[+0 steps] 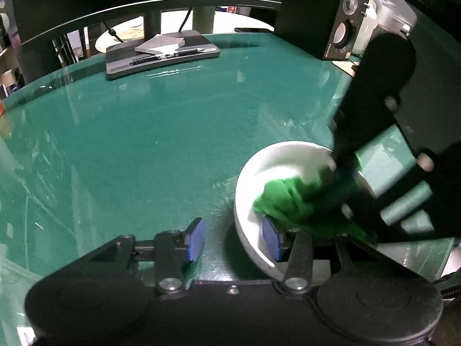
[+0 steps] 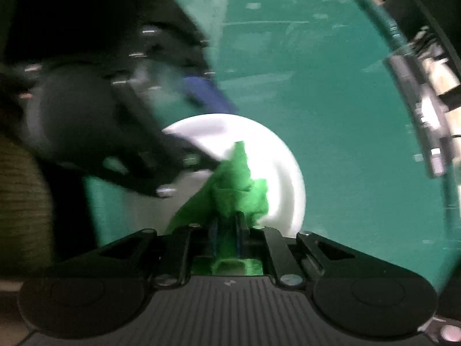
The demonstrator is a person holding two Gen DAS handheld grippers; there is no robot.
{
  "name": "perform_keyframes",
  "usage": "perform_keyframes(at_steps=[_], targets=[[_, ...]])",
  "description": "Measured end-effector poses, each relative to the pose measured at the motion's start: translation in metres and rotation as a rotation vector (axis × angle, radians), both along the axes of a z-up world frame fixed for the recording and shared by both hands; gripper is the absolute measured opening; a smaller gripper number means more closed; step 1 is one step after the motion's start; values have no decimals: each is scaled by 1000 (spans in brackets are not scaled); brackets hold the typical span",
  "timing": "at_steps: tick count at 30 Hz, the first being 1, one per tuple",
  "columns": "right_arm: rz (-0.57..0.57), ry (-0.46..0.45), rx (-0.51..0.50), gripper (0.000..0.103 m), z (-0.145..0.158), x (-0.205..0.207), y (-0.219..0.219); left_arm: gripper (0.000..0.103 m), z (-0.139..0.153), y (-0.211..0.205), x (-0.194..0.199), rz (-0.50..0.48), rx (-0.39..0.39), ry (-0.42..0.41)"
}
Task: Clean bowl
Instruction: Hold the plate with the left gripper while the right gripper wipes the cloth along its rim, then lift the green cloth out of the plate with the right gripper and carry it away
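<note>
A white bowl [image 1: 276, 158] [image 2: 285, 170] stands on the green table near my left gripper [image 1: 234, 239]. Its blue pads straddle the near rim: the right pad [image 1: 272, 239] is inside the bowl, the left pad [image 1: 196, 239] is outside with a gap to the wall. My right gripper [image 1: 331, 178] [image 2: 227, 225] points steeply down into the bowl, shut on a crumpled green cloth [image 1: 282, 199] [image 2: 239, 184] that lies against the bowl's inside. In the blurred right wrist view, the left gripper [image 2: 198, 118] shows at the bowl's far left.
The glass-topped green table [image 1: 144, 129] stretches left and back. A monitor's stand base [image 1: 201, 53] with a notepad and pens sits at the back, with a speaker [image 1: 340, 31] at the back right. A person's fingertips [image 1: 425, 161] rest on the right gripper. The table's edge [image 2: 403, 57] curves past on the right.
</note>
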State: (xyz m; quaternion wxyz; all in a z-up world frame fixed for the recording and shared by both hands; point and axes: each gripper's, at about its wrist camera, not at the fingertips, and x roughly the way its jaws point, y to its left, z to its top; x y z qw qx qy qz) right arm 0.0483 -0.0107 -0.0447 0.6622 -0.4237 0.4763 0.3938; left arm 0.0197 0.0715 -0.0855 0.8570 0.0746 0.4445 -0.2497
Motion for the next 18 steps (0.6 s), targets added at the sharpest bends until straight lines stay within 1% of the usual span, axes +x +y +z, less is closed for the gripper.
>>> perform_keyframes(at_steps=[1, 2, 3, 4, 6, 7, 9, 10, 11, 14, 16, 18], targets=[[8, -40, 3, 8, -1, 0, 4, 38, 1, -1, -1, -2, 2, -6], [29, -82, 4, 8, -3, -2, 7, 38, 2, 0, 0, 8, 15, -18], [59, -126, 4, 10, -6, -7, 12, 38, 2, 0, 0, 14, 18, -19], [71, -156, 12, 10, -8, -12, 14, 39, 1, 4, 1, 28, 9, -13], [34, -154, 53, 9, -8, -15, 11, 41, 1, 5, 1, 30, 12, -14], [4, -138, 69, 7, -7, -12, 7, 41, 1, 4, 1, 30, 16, -16], [-102, -113, 104, 7, -4, -5, -5, 41, 1, 4, 1, 31, 17, -16], [-158, -108, 140, 7, 0, -3, -10, 41, 1, 4, 1, 30, 19, -17], [-229, -103, 198, 7, 6, -2, -17, 41, 1, 4, 0, 30, 22, -18], [-359, -114, 343, 7, 26, -5, -31, 41, 1, 3, 0, 32, 27, -22], [-402, -125, 402, 7, 32, -5, -33, 41, 1, 2, -1, 32, 33, -27], [-409, -118, 442, 7, 29, -4, -28, 41, 1, 1, -1, 30, 40, -30]])
